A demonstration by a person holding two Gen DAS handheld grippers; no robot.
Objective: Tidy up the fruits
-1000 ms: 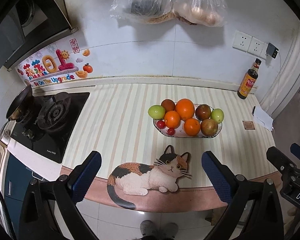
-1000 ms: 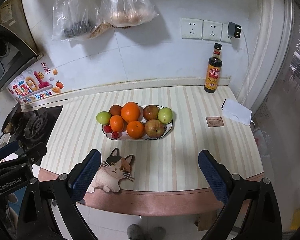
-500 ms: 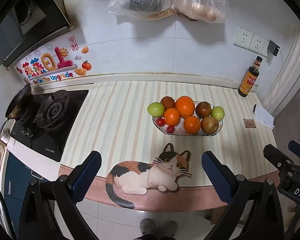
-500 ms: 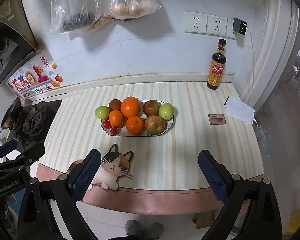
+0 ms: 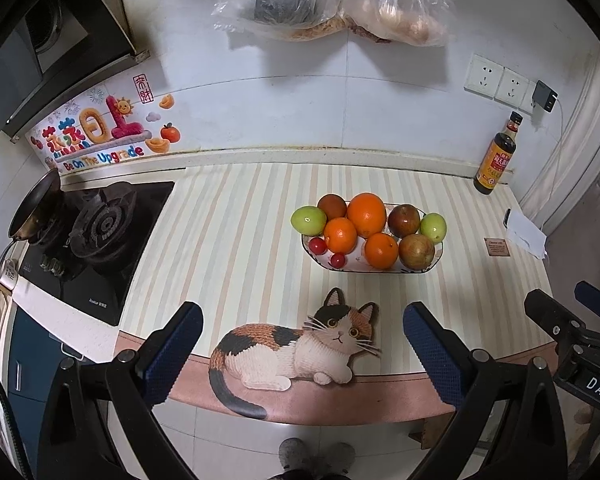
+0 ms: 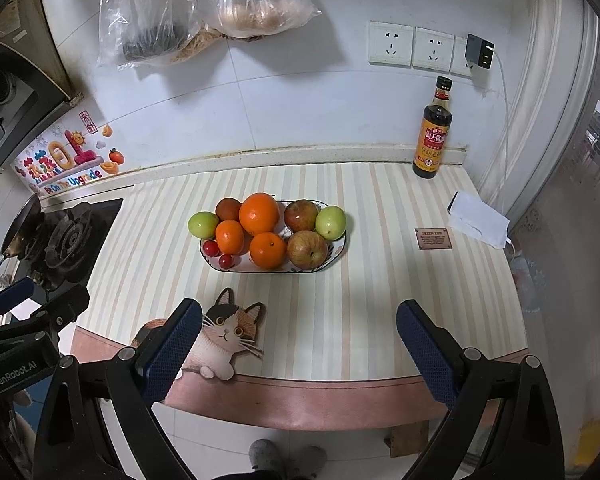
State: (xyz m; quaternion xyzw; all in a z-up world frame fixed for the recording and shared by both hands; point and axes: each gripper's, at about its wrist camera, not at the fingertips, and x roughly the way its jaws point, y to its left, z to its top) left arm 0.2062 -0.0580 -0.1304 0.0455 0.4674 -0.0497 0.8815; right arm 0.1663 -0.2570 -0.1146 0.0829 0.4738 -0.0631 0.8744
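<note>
An oval white plate (image 5: 436,259) (image 6: 337,254) sits mid-counter, piled with fruit: a large orange (image 5: 366,215) (image 6: 259,213), two smaller oranges, two green apples, reddish apples and two cherry tomatoes (image 5: 318,245). My left gripper (image 5: 302,334) is open and empty, held back over the counter's front edge, above a cat-shaped mat (image 5: 296,350). My right gripper (image 6: 298,332) is open and empty, also near the front edge, well short of the plate.
A gas hob (image 5: 100,232) with a pan (image 5: 32,210) is at the left. A soy sauce bottle (image 6: 434,138) stands at the back right by the wall. A small card (image 6: 433,239) and folded paper (image 6: 478,220) lie at right. Bags (image 5: 332,0) hang on the wall.
Both grippers have drawn back and risen slightly, so the counter and plate look a little farther. Nothing on the counter moved; both grippers stay open.
</note>
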